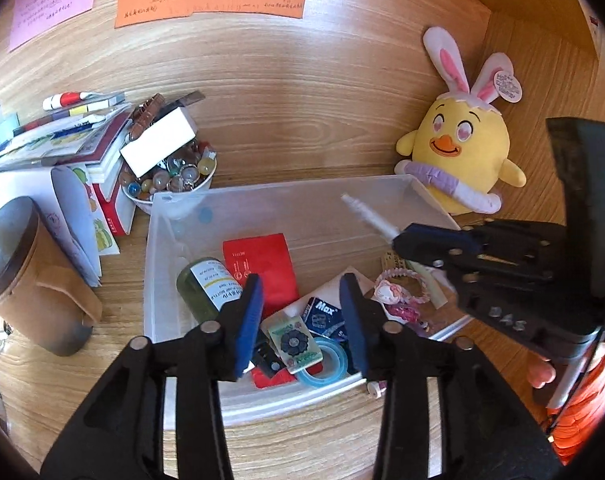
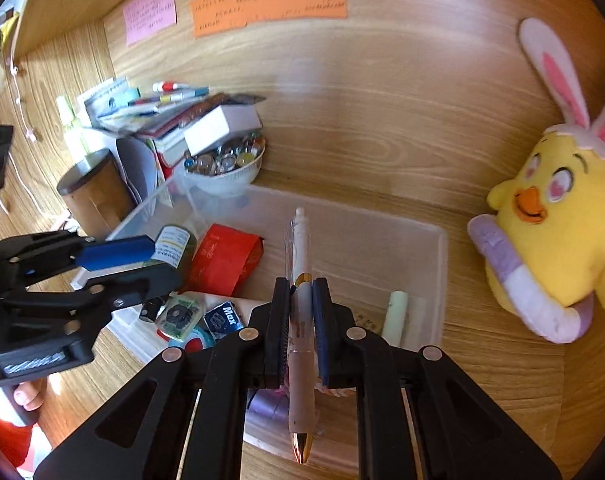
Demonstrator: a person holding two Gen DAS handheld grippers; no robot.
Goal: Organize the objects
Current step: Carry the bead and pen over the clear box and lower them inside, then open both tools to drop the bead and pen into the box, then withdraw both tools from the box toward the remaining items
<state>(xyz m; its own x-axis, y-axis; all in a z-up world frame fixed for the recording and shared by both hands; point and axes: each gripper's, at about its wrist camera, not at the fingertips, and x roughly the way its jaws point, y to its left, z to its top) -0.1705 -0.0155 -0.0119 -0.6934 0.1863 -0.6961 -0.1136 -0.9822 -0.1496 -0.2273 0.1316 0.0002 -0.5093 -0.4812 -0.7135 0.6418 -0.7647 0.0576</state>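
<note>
The wood-grain bench point(image 2: 382, 128) lay smooth and hard under a shallow, clear plastic bin point(image 2: 438, 248), thin-walled and glossy, already crowded along one side. Beside it leaned a soft yellow plush chick with pink rabbit ears point(image 2: 558, 240), near enough that a wide swing might have knocked it. Over the bin the right gripper point(image 2: 300, 308) was clamped on a slim white pen with gold trim in a clear sleeve point(image 2: 301, 264), pinched at mid-barrel with its tip reaching out over the bin's bare part; that slick wrapper looked likely to slide between the pads, and I judged the pen could tilt or drop crooked against the rim if let go too high. The left gripper point(image 1: 300, 316) hovered with its blue pads parted and nothing between them, above a green glass bottle with a paper label point(image 1: 202, 284), a flat red packet point(image 1: 262, 264) and a blue tape roll point(image 1: 326, 360). The two tools stood close, so a clash seemed possible.
</note>
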